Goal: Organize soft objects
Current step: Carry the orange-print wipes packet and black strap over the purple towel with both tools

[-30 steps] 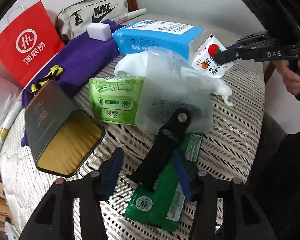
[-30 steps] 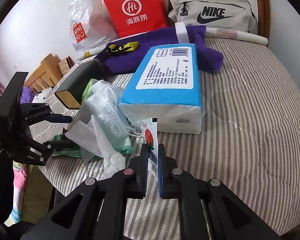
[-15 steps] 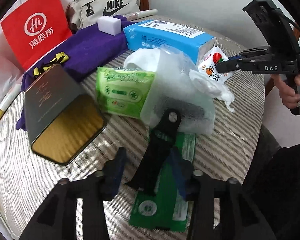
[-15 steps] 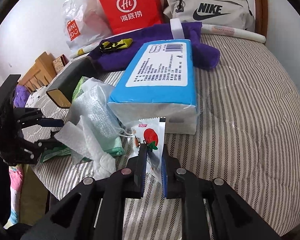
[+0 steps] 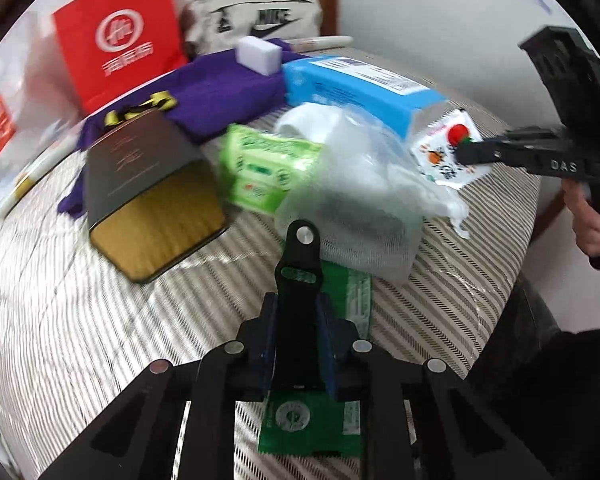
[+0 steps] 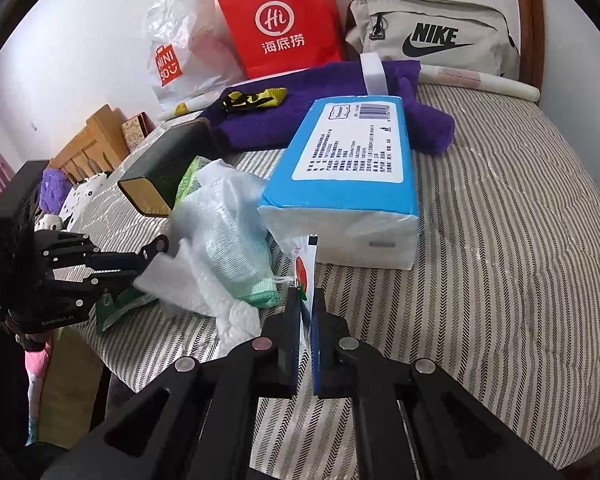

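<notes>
Nearest me, the left gripper has its jaws clamped on a black strap lying over a green packet on the striped mattress. The right gripper pinches a small white sachet shut, just before the blue tissue pack. Farther back lie a purple cloth and 2 bags at the wall.

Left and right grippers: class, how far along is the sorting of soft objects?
Nothing looks sorted yet. In hand: left gripper clamps a black strap; right gripper pinches a small snack sachet. Left: tissue pack, green wipes, purple towel lie scattered.
</notes>
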Demonstrator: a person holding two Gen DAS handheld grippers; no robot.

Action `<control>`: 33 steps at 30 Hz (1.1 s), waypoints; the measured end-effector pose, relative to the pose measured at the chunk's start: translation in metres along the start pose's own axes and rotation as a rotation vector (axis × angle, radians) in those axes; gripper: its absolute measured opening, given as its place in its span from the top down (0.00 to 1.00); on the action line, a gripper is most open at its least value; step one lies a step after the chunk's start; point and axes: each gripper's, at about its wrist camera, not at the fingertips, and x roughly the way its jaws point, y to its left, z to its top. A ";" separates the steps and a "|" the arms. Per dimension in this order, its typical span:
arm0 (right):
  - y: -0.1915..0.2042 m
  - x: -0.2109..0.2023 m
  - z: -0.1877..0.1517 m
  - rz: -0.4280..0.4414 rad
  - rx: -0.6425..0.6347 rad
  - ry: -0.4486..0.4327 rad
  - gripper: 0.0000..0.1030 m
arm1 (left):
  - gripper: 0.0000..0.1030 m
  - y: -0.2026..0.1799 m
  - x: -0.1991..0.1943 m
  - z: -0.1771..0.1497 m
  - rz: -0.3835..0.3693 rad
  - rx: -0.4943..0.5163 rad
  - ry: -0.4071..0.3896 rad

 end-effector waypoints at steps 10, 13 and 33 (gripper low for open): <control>0.001 -0.027 0.003 0.003 0.001 -0.043 0.96 | 0.82 0.017 -0.023 -0.013 0.029 -0.142 -0.036; 0.002 -0.037 0.007 -0.009 -0.007 -0.057 0.96 | 0.82 0.026 -0.032 -0.014 0.036 -0.188 -0.050; -0.006 -0.042 0.100 -0.004 -0.052 -0.121 0.96 | 0.82 0.100 -0.064 0.045 0.090 -0.413 -0.153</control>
